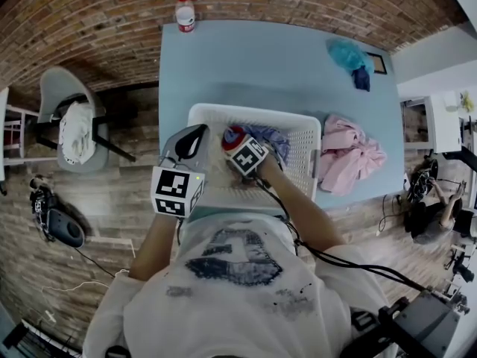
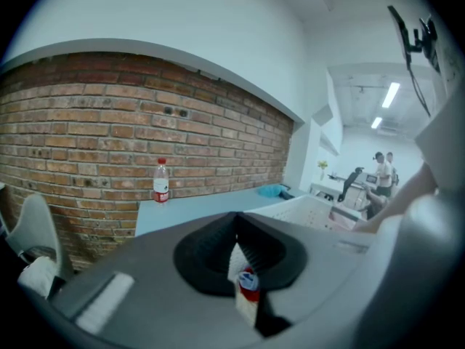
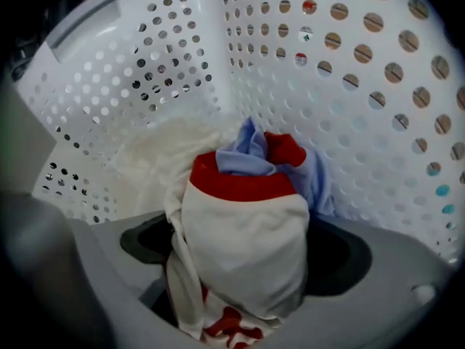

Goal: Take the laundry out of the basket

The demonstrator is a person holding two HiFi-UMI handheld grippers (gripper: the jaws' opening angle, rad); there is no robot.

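My left tongs [image 1: 195, 137] hover shut by the basket's [image 1: 302, 149] left rim; my right tongs [image 1: 234, 139] point down inside it, clamping a garment [image 3: 243, 242].

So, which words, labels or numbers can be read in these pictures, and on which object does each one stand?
No text can be read.
Red label on the bottle: too small to read.
Dark print on the person's shirt: blurred, no clear letters.
Red print on the white garment: crumpled, unreadable.

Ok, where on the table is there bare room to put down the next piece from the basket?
The widest bare patch of table lies beyond the far rim of the basket, between the bottle and the teal cloth. Right of the basket it is crowded by the pink garment; left of it only a thin strip is free.
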